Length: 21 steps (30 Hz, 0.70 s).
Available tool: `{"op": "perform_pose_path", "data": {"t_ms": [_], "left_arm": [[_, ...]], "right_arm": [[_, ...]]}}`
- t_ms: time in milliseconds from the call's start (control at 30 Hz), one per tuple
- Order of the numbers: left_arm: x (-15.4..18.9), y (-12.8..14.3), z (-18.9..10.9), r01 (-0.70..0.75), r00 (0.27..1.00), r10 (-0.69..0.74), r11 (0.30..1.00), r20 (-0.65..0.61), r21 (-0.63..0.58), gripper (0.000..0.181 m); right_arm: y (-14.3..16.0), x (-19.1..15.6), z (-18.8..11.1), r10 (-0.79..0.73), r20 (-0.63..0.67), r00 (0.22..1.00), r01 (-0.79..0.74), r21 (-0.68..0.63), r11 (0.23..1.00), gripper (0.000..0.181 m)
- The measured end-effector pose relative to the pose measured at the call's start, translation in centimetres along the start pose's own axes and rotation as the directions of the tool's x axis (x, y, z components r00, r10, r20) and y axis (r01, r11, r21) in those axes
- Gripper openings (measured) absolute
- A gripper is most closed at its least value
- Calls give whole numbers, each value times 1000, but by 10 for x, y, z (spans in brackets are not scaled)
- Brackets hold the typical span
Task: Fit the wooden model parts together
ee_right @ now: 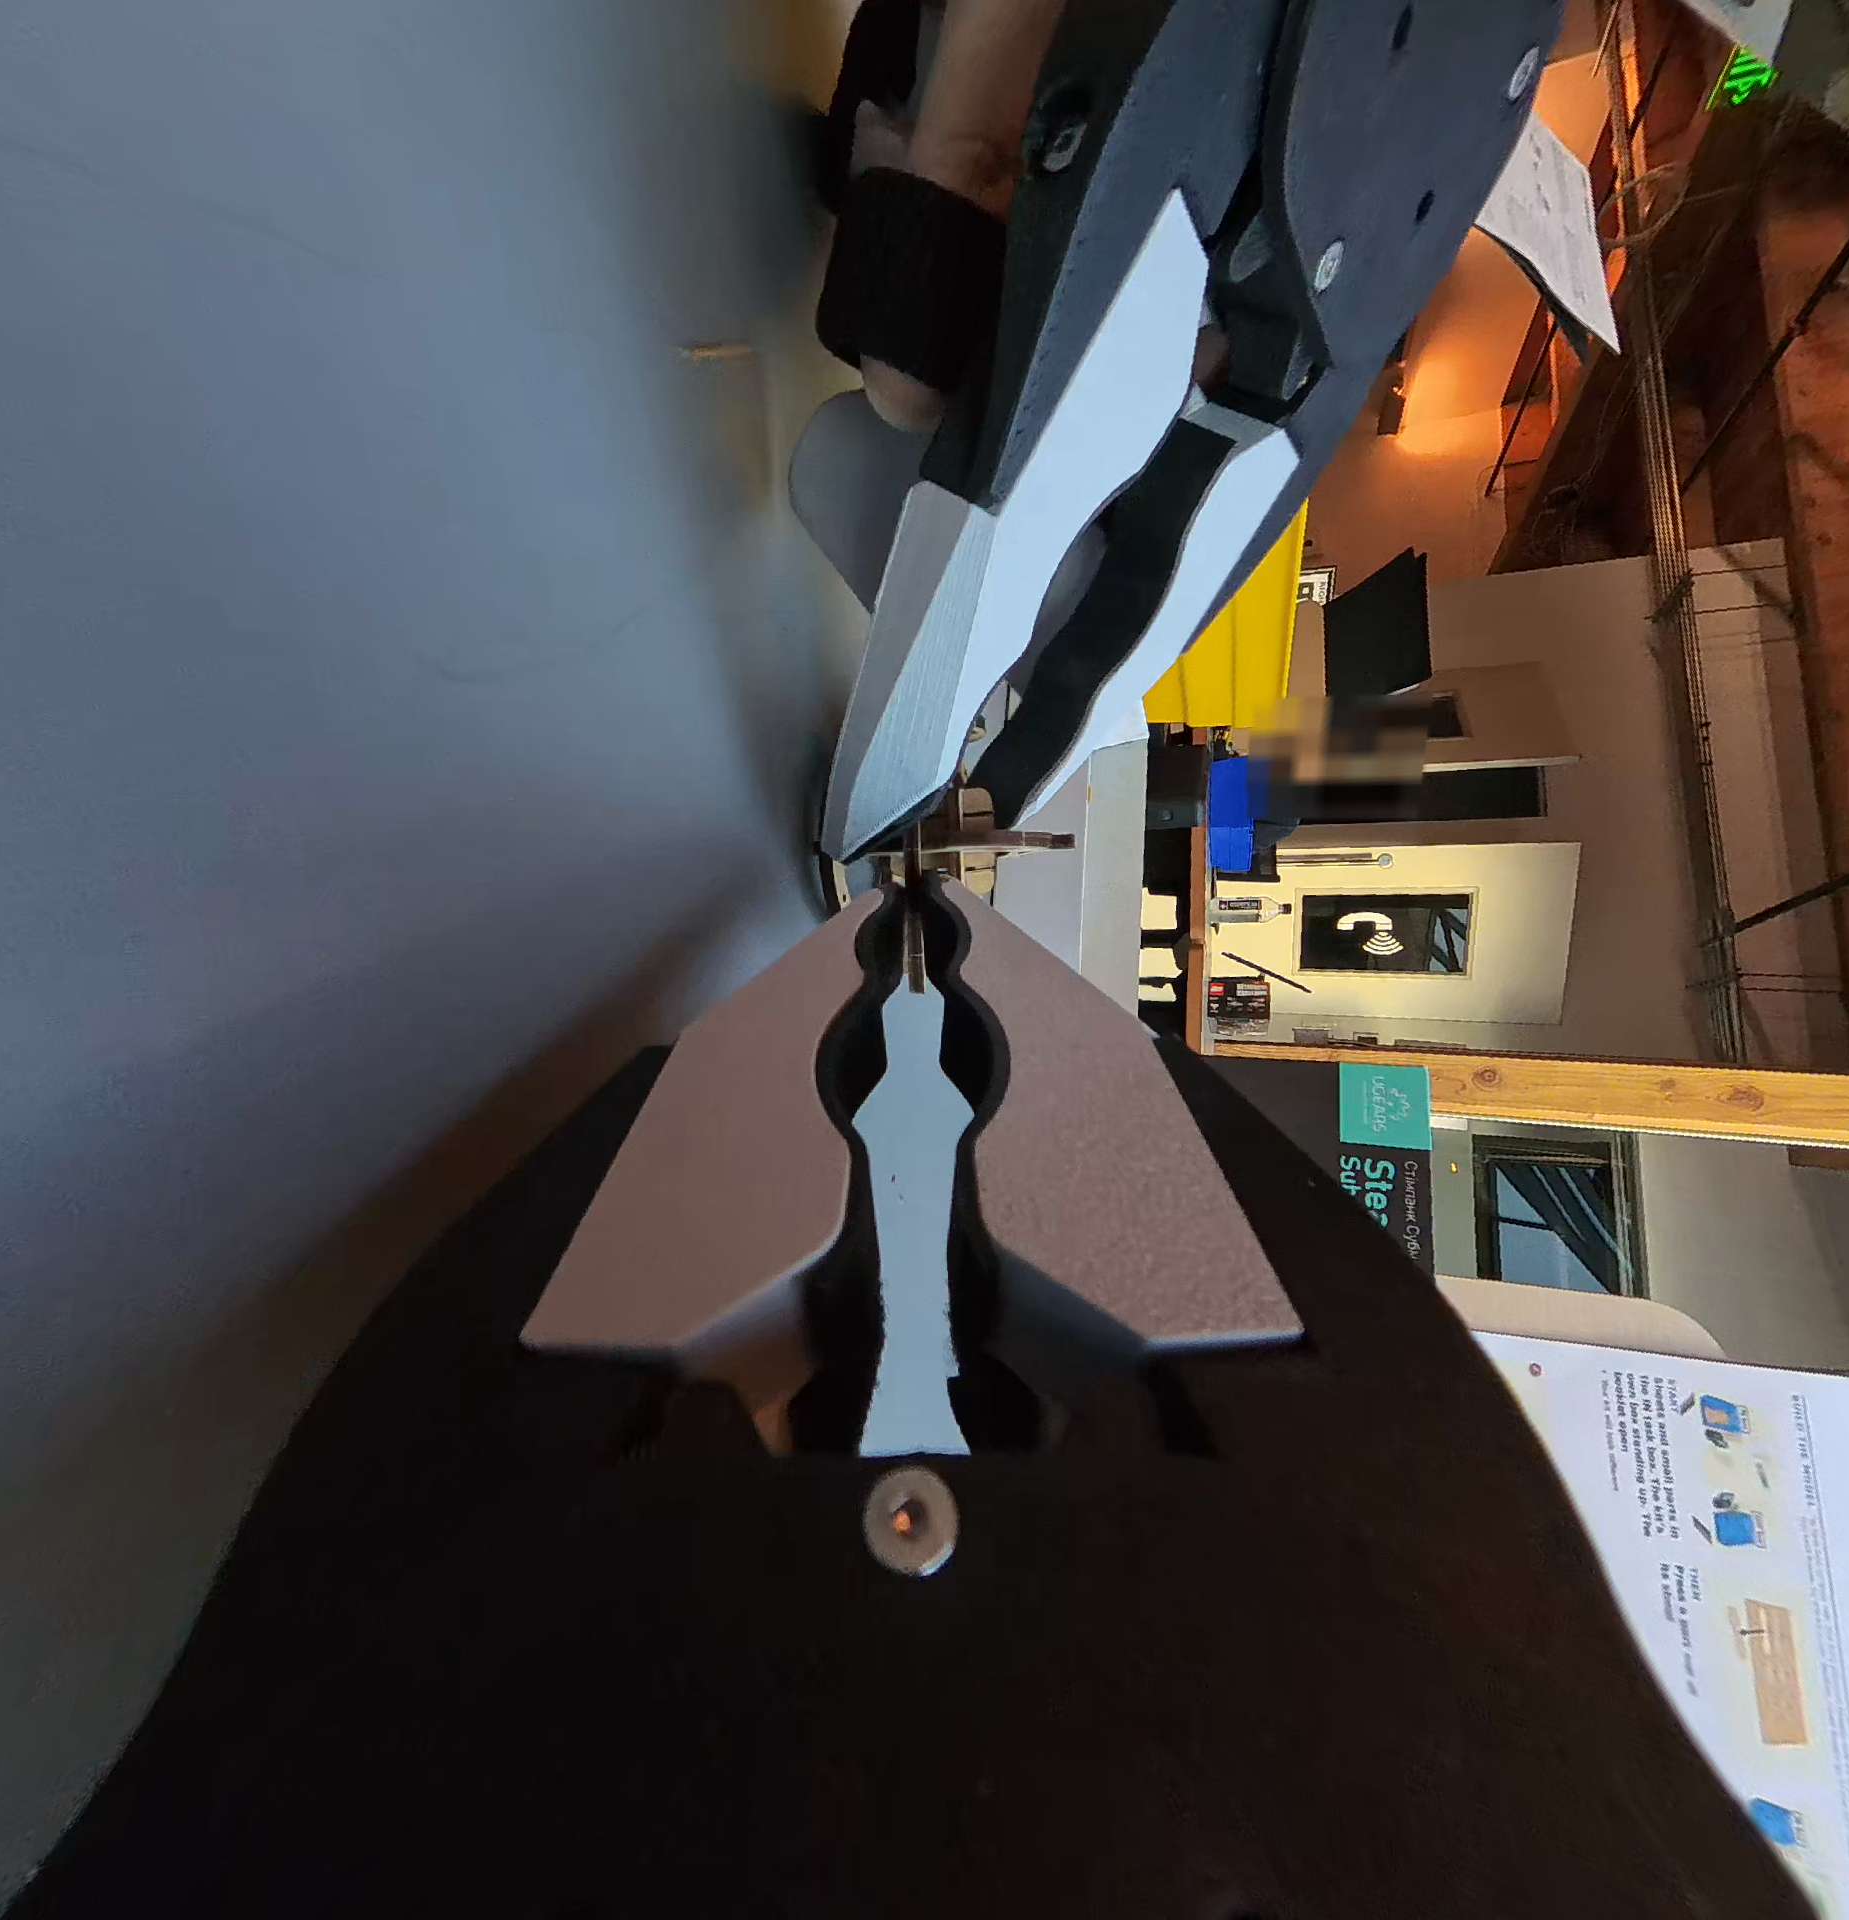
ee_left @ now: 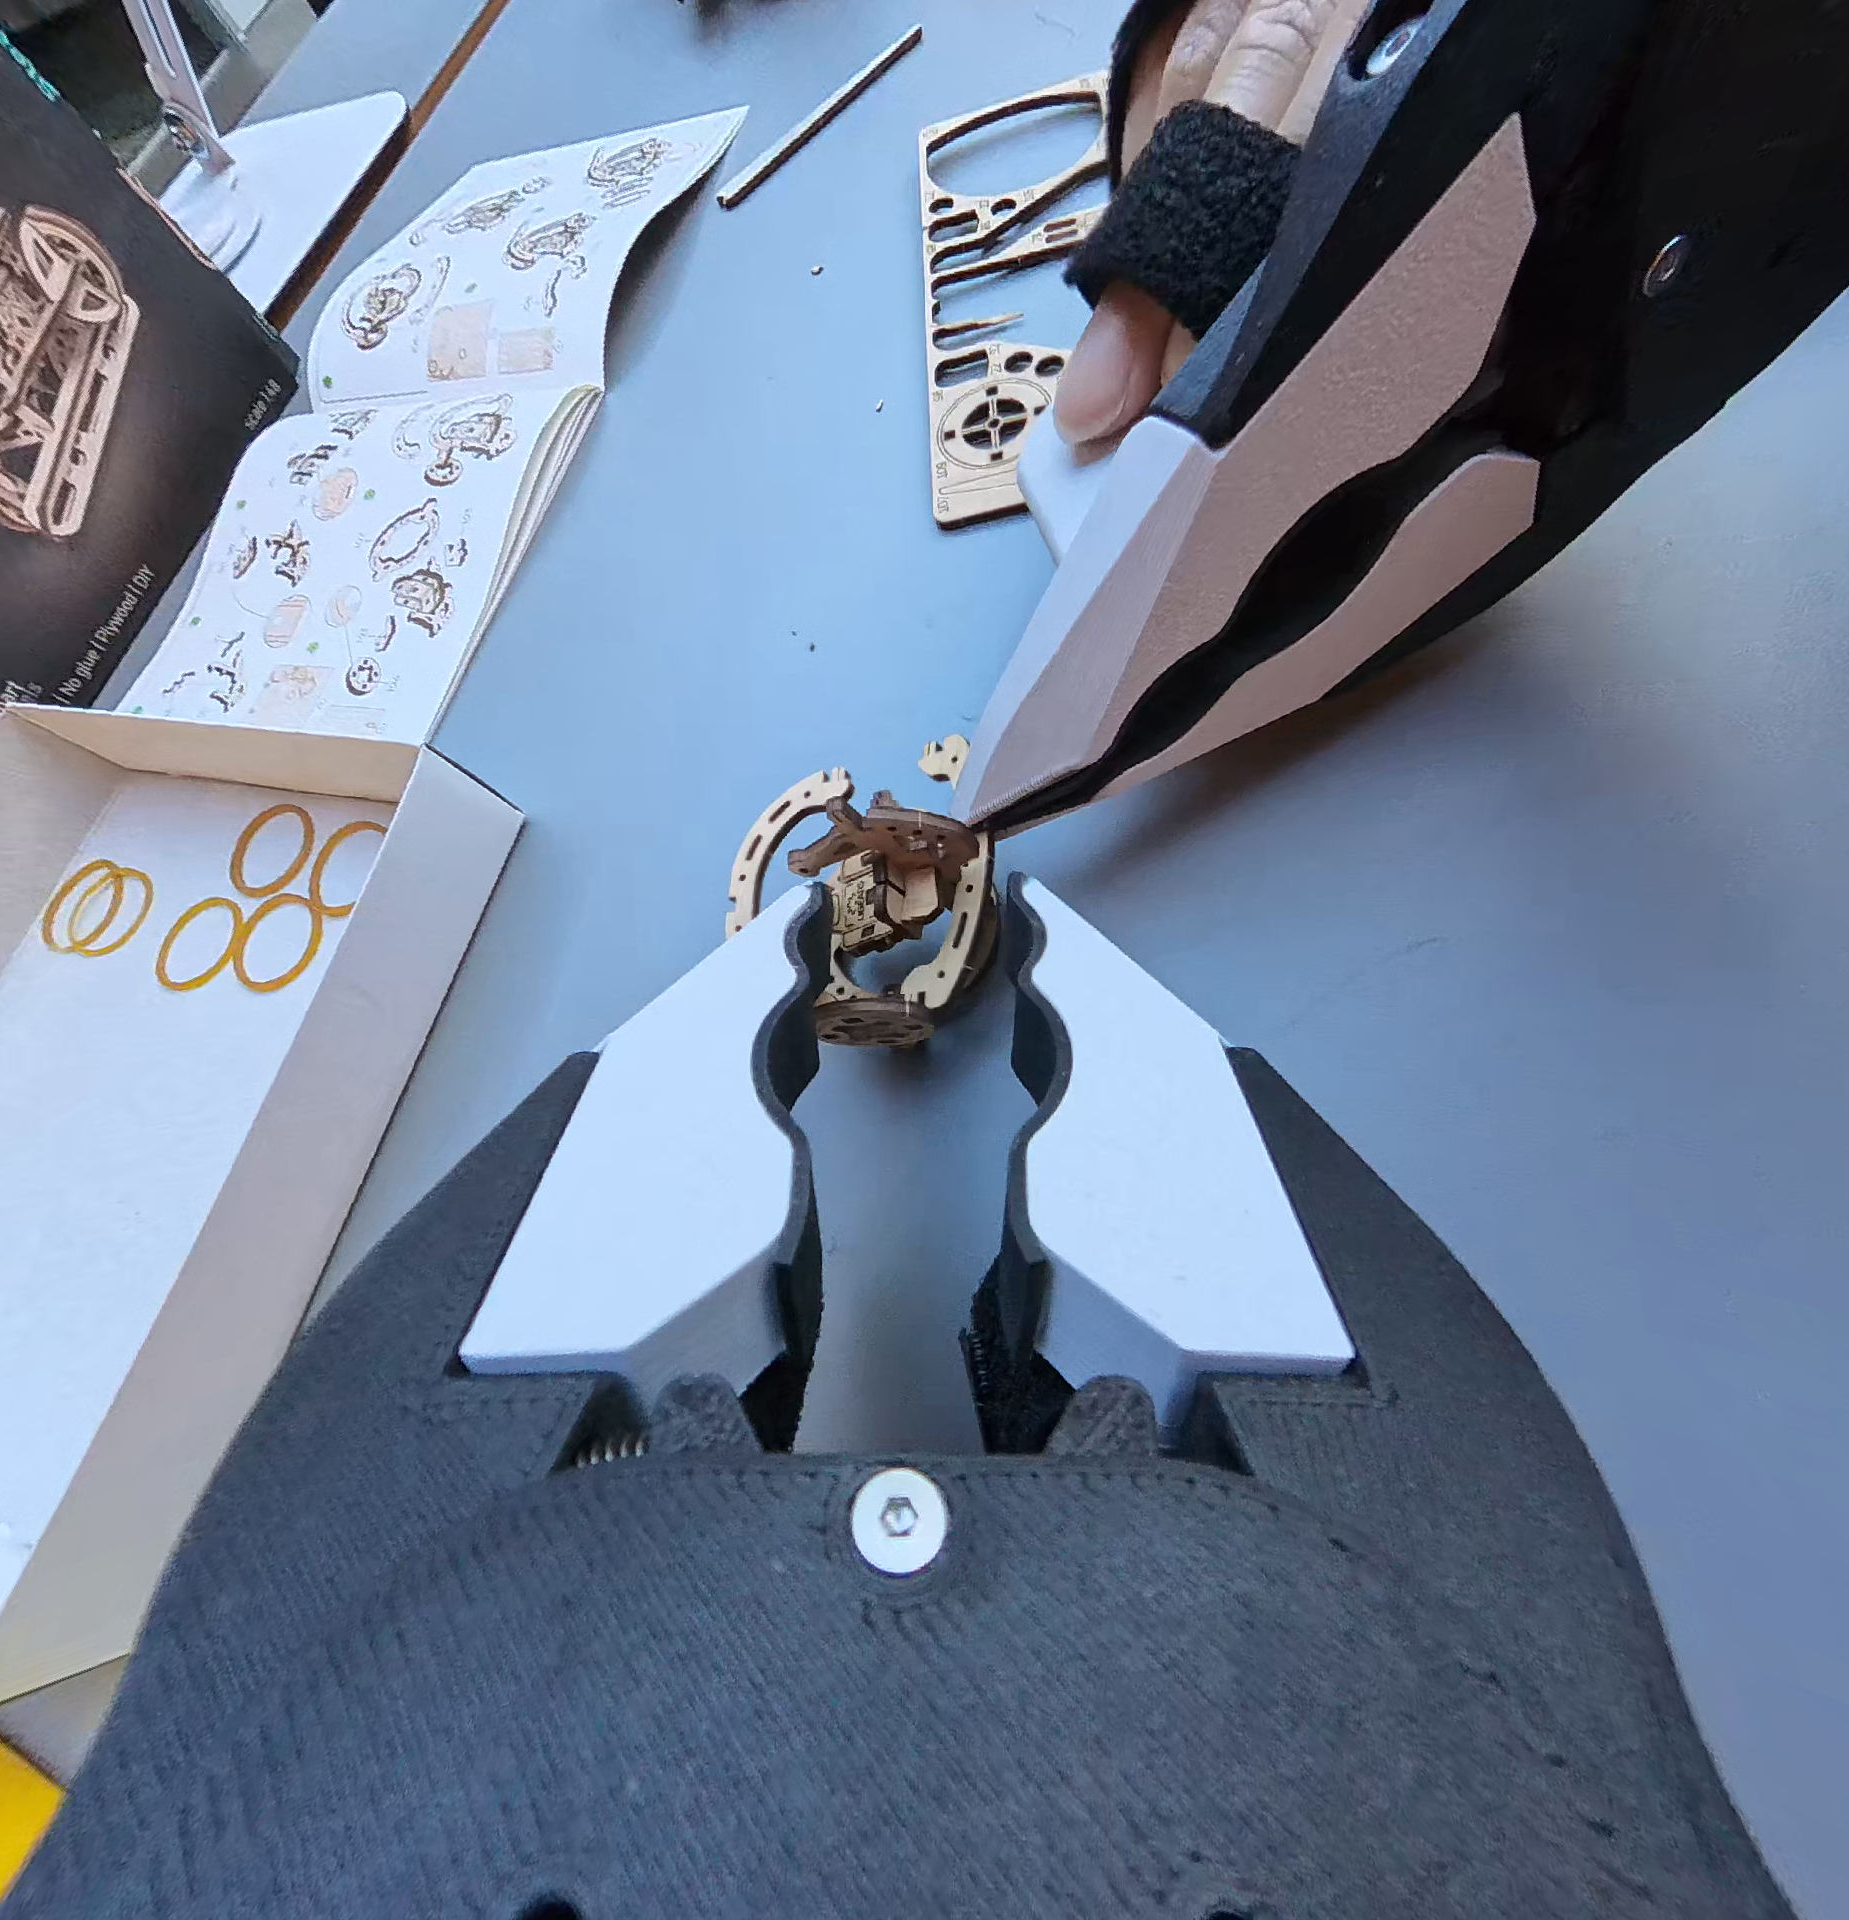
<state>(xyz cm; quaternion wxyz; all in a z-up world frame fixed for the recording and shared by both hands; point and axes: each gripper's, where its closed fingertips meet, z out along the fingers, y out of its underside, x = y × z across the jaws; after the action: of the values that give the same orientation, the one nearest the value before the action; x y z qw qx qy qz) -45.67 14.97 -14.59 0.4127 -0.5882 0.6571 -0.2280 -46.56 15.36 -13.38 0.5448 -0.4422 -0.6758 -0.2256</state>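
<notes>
Your left gripper [ee_left: 912, 902] jaws sit narrow around the wooden model [ee_left: 870, 902], mid-surface [ee_left: 1419, 1039]; your right gripper [ee_right: 912, 896] jaws pinch a thin wooden part [ee_right: 915, 951] — touching the model's far right edge.

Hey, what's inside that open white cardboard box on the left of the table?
The white box holds yellow rubber bands lying loose on its floor, some overlapping. Nothing else shows in the visible part; its near end runs behind the left gripper and out of frame, so that part is unseen.
</notes>
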Motion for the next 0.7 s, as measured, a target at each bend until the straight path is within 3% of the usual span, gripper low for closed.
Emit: {"op": "perform_pose_path", "data": {"t_ms": [267, 467, 700], "left_arm": [[-5, -2, -13, 82, 997, -81, 995, -7, 53, 39], [-2, 7, -18, 99, 994, -97, 995, -44, 25, 46], [-11, 10, -25, 124, 992, -125, 992, 17, 37, 46]], "right_arm": [[0, 0, -3, -45, -24, 999, 44, -55, 998, 2], [-2, -4, -5, -54, -25, 998, 52, -78, 996, 2], [-6, -4, -8, -61, -41, 997, 58, -73, 996, 2]]}}
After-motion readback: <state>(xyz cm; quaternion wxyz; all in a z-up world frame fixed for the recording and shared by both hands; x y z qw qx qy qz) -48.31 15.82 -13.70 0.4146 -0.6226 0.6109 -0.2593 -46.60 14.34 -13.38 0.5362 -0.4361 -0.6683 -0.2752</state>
